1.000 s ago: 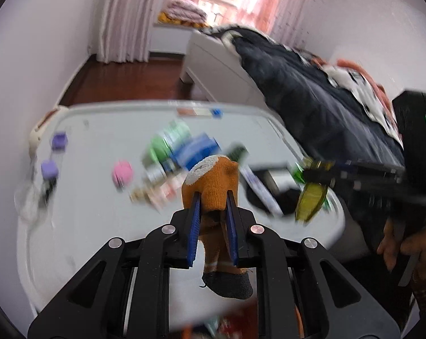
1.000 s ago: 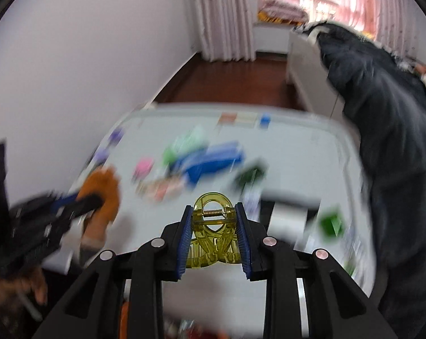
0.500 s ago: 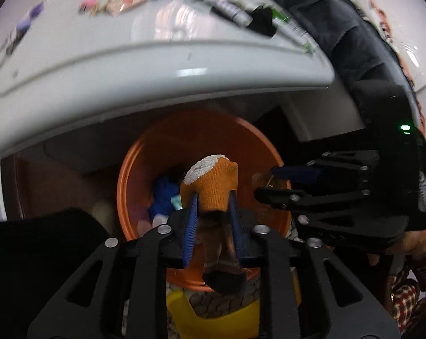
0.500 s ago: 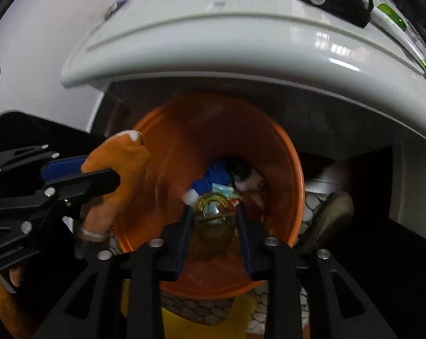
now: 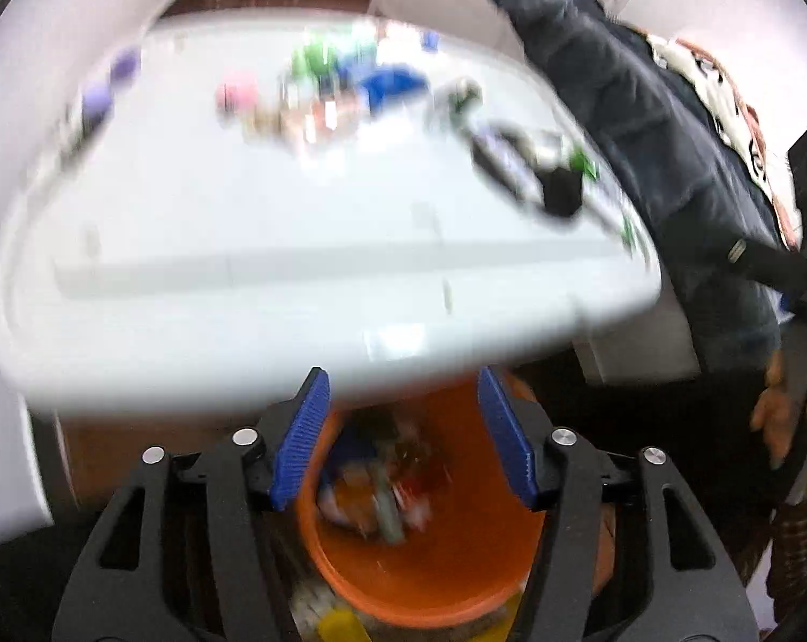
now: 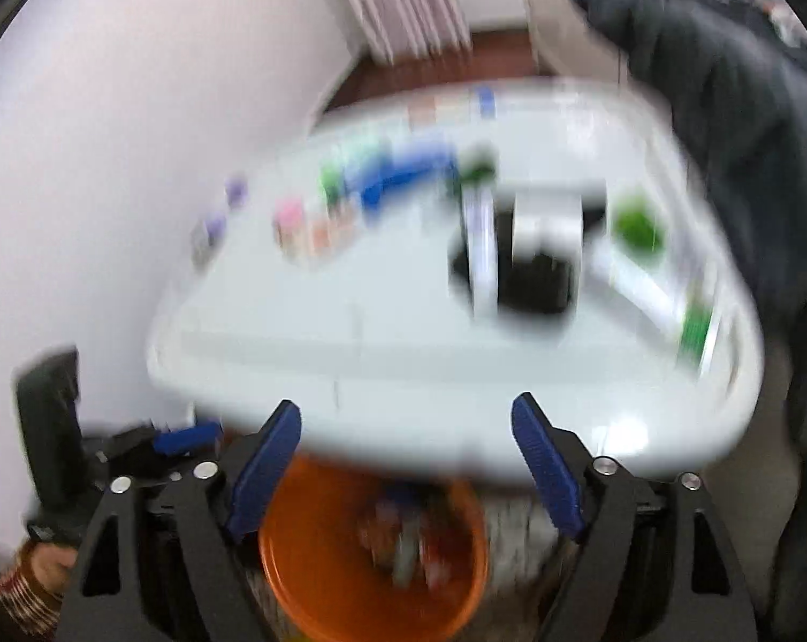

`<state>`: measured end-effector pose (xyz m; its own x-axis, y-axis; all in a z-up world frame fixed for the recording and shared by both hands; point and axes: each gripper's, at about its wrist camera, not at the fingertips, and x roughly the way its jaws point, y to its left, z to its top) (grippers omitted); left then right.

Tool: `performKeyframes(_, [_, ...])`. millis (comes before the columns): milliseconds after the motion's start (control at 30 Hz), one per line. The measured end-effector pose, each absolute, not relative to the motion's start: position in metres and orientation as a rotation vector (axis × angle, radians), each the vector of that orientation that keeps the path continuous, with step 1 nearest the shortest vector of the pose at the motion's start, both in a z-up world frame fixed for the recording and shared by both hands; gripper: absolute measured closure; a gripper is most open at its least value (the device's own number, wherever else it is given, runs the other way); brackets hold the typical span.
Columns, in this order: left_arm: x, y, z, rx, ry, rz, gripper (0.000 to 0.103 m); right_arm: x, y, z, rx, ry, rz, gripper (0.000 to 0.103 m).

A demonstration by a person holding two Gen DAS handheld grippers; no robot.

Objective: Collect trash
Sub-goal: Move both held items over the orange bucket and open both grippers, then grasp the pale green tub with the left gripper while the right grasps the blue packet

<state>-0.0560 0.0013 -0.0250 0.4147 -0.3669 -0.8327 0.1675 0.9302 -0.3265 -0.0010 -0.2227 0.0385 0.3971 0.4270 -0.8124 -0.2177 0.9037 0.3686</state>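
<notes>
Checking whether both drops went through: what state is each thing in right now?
Left gripper: jaws opening, nothing between them.
Right gripper: jaws opening, nothing between them.
Orange bin: upright below the table edge, holding trash.
White table: blurred items lying on it.

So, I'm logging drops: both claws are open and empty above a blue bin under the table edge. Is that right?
Not quite: the bin is orange, not blue, as the left wrist view shows. The rest holds: the left claw and right claw are both opening with nothing between their pads, above the bin at the white table edge.
</notes>
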Motion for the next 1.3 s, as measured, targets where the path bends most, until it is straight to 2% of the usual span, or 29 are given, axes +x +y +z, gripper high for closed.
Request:
performKeyframes(100, [-0.01,0.005,-0.006,-0.144,1.013,-0.325,0.042,0.035,-0.231,0.069,0.244,0.952,0.398,0.018])
performKeyframes(233, [0.06,0.006,0.001,-0.019,0.952,-0.333,0.042,0.059,-0.244,0.067,0.24,0.852,0.324,0.016])
performKeyframes(367, [0.123,0.004,-0.008,0.113,0.927,-0.376,0.042,0.068,-0.254,0.031,0.232,0.962,0.275,0.016])
performKeyframes(567, [0.189,-0.006,-0.025,0.164,0.936,-0.402,0.051,0.08,-0.266,0.019,0.394,1.046,0.356,0.014])
performKeyframes(867, [0.225,-0.013,-0.045,0.219,0.977,-0.424,0.053,0.081,-0.279,0.017,0.437,1.071,0.358,0.013])
performKeyframes(1000, [0.235,-0.016,-0.068,0.242,1.086,-0.379,0.052,0.08,-0.282,0.018,0.424,1.066,0.343,0.013])
performKeyframes(1300, [0.207,0.01,-0.044,0.102,0.987,-0.292,0.055,0.078,-0.285,0.021,0.388,1.028,0.301,0.013])
